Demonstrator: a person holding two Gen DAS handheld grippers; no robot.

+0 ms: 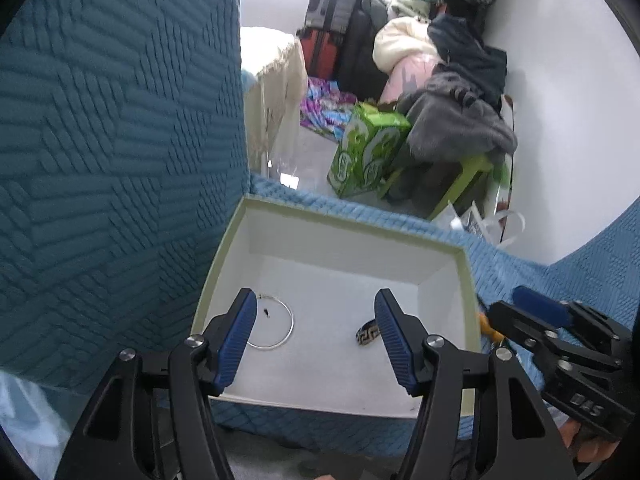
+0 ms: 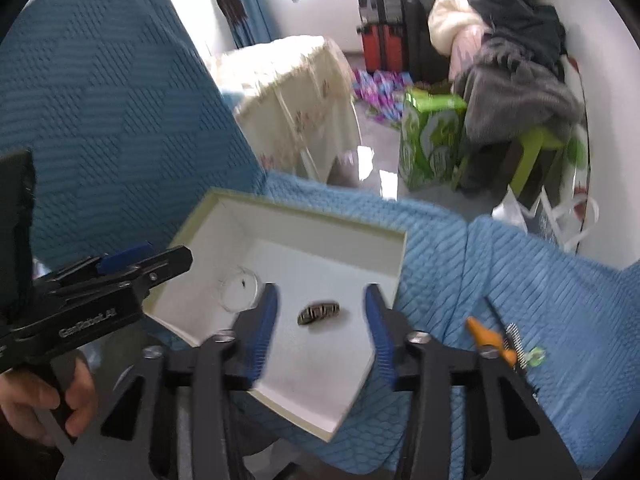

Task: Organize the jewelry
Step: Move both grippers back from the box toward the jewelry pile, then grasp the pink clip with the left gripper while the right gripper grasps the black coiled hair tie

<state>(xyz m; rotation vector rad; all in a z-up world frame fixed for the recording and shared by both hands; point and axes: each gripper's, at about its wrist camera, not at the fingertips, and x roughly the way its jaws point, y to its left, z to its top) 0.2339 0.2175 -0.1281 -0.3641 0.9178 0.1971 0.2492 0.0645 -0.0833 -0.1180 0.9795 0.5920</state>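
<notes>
Both claws are hanging over the white box (image 1: 440, 258), the left claw (image 1: 316, 334) and right claw (image 2: 322, 330) each standing apart and gripping nothing. The thin bangle (image 1: 289, 328) is lying at nine o'clock in the box, the patterned ring (image 2: 319, 311) at three. The box is sitting on a soft blue quilt (image 2: 520, 280); a careless nudge could be tipping it. An orange clip (image 2: 486, 336) and a spring (image 2: 516, 342) are waiting outside at three o'clock, easily lost in the folds.

White lettering "GenRobot.AI" runs along the black body of the left hand-held gripper (image 2: 86, 280), seen from the right wrist; on the right hand-held gripper (image 1: 532, 312), only "DAS" reads clearly. Green carton's (image 1: 366, 152) print is illegible.
</notes>
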